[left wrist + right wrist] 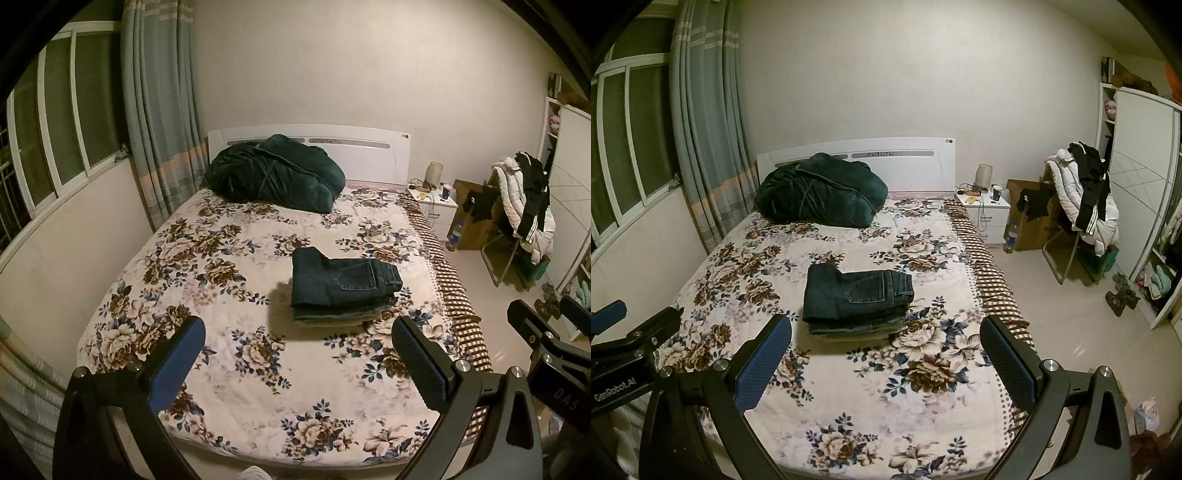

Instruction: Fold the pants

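Both grippers hover above the foot of the bed [229, 229], pointing forward over the flowered cover. Jaws of the left gripper [297, 360] stand wide apart and hold nothing; jaws of the right gripper [884, 356] are equally wide and empty. Folded dark pants [857, 299] lie in the middle of the bed, well apart from both grippers, apparently on top of other folded clothes. A dark green bundle [275, 173] rests against the headboard.
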A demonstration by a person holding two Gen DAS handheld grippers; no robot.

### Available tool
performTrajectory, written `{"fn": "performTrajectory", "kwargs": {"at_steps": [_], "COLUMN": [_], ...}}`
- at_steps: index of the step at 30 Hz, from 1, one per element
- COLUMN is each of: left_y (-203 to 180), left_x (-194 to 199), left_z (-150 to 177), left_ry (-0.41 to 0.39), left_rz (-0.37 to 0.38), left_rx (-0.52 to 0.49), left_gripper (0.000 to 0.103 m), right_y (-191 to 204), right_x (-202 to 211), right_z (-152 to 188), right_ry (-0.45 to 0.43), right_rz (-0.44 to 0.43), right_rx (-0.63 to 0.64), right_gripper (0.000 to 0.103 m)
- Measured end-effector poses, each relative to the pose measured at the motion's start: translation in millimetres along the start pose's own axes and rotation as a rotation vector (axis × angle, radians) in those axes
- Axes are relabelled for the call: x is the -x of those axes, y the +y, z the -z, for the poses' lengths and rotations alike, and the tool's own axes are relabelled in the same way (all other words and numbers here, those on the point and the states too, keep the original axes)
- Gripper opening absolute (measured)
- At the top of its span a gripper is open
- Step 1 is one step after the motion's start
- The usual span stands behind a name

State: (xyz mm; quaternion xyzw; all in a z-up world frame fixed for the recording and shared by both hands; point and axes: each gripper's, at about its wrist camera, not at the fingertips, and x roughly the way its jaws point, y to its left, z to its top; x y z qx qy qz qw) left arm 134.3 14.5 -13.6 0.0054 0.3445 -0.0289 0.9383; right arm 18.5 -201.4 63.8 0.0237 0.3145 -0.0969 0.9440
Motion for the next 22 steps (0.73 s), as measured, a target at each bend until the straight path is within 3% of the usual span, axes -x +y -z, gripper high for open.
{"fn": "performTrajectory", "kwargs": {"at_steps": [22], "left_y": [3.5], "left_x": [3.6], "left_z": [1.4], "left_ry": [-0.01], "left_rz": [-0.002], "left_rx": [0.007], "left_gripper": [0.103], "right_y": [-0.7], "right_x": [2.2], "right_z": [0.9], "right_ry": [-0.001], "right_rz": [0.001], "right_rx": [-0.004], "right_gripper": [0.103]}}
